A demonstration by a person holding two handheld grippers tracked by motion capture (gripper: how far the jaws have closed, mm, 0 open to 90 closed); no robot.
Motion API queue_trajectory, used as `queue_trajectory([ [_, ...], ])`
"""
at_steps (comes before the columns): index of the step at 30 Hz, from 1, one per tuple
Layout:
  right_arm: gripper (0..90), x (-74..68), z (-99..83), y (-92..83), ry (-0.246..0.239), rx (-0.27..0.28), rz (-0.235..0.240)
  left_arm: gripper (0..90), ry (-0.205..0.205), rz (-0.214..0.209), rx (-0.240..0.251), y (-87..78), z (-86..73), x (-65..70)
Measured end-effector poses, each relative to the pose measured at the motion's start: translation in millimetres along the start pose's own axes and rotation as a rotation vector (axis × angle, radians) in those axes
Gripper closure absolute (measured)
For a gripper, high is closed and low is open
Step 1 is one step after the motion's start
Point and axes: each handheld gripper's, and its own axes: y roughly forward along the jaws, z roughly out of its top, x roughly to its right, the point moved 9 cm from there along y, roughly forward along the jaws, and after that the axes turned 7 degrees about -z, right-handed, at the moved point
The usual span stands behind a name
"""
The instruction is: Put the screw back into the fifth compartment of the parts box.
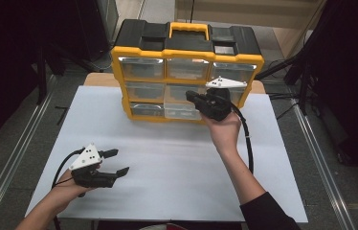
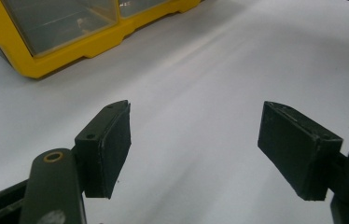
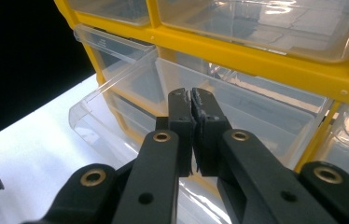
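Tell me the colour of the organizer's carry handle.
Yellow, clearest in the high view: carry handle.

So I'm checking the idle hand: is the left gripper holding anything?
No. In the left gripper view the left gripper has its jaws wide apart over the bare white table, with nothing between them.

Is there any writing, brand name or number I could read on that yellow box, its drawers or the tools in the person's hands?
None can be read.
Organizer: no legible brand or label on its black top or yellow frame.
Clear drawers: no readable text.
Left gripper and right gripper: their grey plates carry small dark dots, not letters.
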Motion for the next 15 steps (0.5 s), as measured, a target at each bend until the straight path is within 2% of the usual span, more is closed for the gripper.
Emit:
queue_trajectory([
  [13, 87.7, -1.3, -2.6, 2.2, 0.005, -0.012, 0.010, 25.7, 0.001, 0.000, 0.000, -0.1, 0.1, 0.1],
  [15, 81.3, -1.3, -1.9, 2.0, 0.008, -0.007, 0.024, 25.7, 0.001, 0.000, -0.001, -0.2, 0.0, 0.1],
])
